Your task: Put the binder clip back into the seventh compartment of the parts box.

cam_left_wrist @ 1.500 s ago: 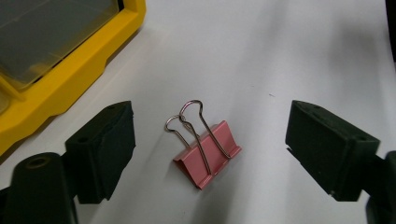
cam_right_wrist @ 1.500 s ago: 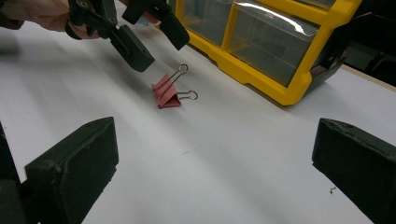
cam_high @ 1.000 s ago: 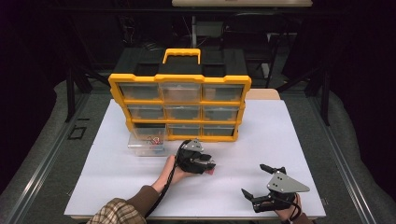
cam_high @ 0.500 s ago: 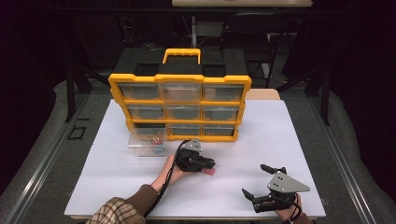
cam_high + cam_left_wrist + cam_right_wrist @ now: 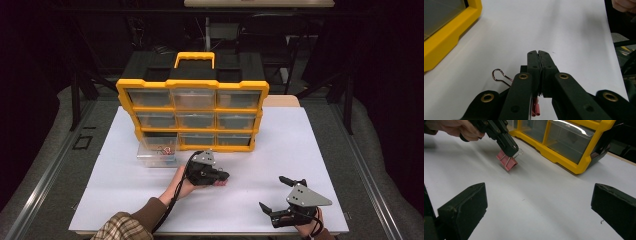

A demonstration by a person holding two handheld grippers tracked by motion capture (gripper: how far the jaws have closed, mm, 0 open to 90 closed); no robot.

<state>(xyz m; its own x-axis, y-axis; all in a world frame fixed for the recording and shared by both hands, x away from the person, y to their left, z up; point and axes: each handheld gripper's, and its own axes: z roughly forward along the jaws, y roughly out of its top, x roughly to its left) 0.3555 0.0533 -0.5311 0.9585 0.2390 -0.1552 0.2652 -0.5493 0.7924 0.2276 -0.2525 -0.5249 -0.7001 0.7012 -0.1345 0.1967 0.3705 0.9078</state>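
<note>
We are looking down at a white worktop (image 5: 310,150) where the left hand-held gripper (image 5: 220,176) is clenching a pink binder clip (image 5: 507,161), its jaws having just been closing on it. In the right gripper view the clip is showing as a small folded pink body with silver wire handles, one loop (image 5: 519,152) sticking out beside the black jaws, and its lower edge is resting on or just above the white surface; we cannot tell which. In the left gripper view the jaw tips are meeting with almost no gap, a wire loop (image 5: 500,75) is curling out to their left and a sliver of pink is peeking from beneath them. The clip is sitting near the middle of the worktop, in front of the yellow drawer organiser (image 5: 192,91), which is standing upright toward the far edge with its rows of clear drawers. A clear drawer (image 5: 159,154) holding small items is lying on the worktop just beside the organiser's lower left corner, left of the left hand-held gripper. The right hand-held gripper (image 5: 280,194) is resting released near the worktop's near right edge, jaws wide apart with nothing between them, well apart from the clip. Bare white surface is stretching between the two grippers and out to the right edge.
</note>
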